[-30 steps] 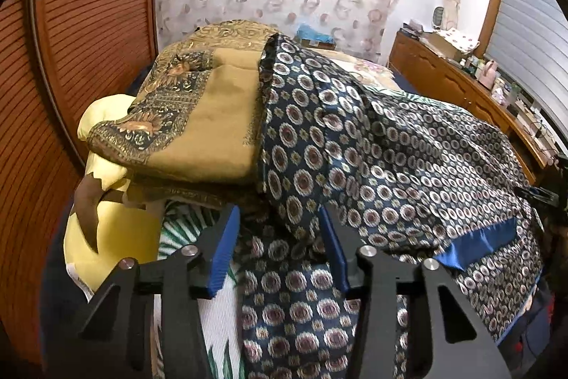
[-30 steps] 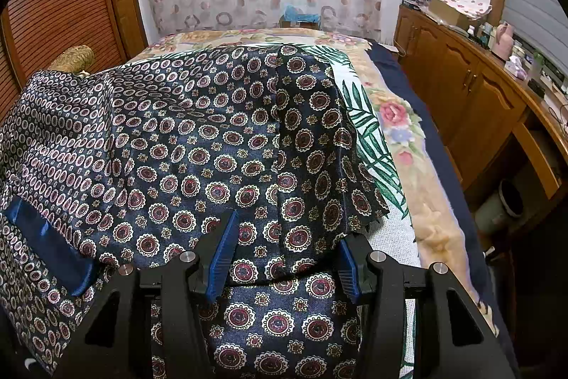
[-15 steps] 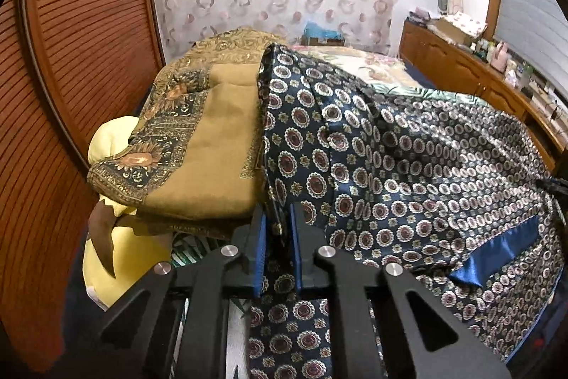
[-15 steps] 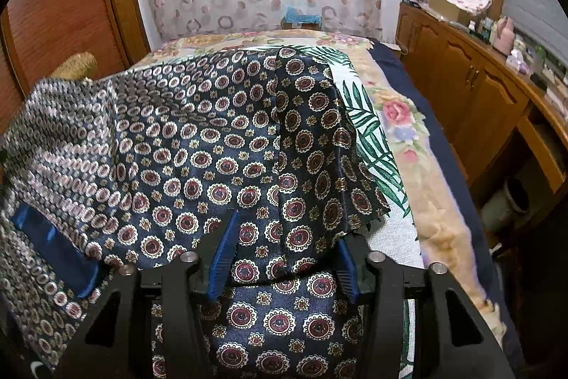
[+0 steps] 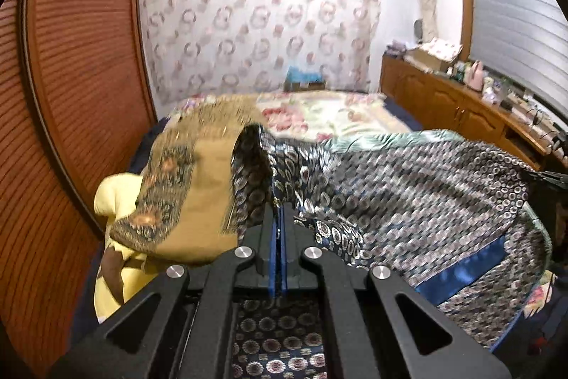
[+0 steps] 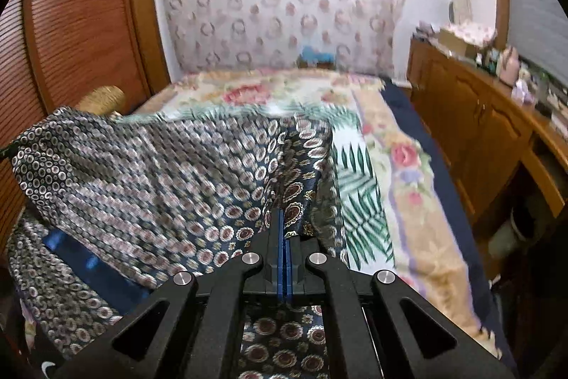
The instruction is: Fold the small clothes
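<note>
Here each hand-held gripper point(image 5: 278, 212) point(image 6: 283, 219) pinches the patterned garment point(image 5: 408, 187) edge.

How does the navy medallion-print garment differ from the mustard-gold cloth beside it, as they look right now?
The navy garment is pinched by the left gripper and right gripper and lifted; the gold cloth lies ungripped. Navy has all-over medallions, gold a plain centre with a patterned border. Both are on the bed.

Wooden cabinet point(image 6: 472, 130), patterned curtain point(image 5: 255, 23).
</note>
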Demonstrator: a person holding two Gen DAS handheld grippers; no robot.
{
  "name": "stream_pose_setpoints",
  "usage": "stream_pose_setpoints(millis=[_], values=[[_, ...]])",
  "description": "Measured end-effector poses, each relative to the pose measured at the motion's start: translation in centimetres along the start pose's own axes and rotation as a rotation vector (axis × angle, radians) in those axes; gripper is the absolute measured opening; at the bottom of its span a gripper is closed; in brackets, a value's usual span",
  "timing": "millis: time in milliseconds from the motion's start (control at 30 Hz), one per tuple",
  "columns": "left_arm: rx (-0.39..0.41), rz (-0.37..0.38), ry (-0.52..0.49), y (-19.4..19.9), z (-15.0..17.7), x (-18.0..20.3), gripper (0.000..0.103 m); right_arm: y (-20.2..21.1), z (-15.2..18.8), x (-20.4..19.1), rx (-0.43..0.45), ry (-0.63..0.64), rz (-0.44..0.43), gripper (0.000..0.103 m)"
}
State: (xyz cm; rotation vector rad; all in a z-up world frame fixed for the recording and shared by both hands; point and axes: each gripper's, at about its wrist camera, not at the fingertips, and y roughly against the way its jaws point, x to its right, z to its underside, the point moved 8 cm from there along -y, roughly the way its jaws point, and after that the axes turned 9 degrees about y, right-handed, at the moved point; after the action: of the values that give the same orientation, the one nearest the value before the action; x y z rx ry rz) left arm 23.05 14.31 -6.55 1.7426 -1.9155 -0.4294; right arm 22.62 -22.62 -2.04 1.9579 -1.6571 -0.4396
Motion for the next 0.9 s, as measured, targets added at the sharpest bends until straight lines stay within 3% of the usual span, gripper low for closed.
stream_pose_setpoints(millis=[167,333,533,667,900], values=[[0.021,0.045,0.022,1.9,-0.8,0.3,0.002,3.6,-1.0,-0.5,0.059,0.009,-0.018,0.000],[-0.001,0.092,0.081,3.5,1.5,-0.8,0.002,6.7,0.3,-0.1,0.075,0.026,-0.025,0.000],[-0.070,0.022,0.109,3.4,6.8,-3.1,0.002,8.6,4.1,0.8,0.027,0.020,-0.015,0.000],[-0.143,-0.040,0.134,1.3,10.3,-4.8,0.002,6.9,6.7,1.0,-0.062,0.011,-0.020,0.000],[-0.190,-0.051,0.140,0.7,13.2,-4.8,0.003,5.4,7.7,0.9,-0.112,0.011,-0.020,0.000]])
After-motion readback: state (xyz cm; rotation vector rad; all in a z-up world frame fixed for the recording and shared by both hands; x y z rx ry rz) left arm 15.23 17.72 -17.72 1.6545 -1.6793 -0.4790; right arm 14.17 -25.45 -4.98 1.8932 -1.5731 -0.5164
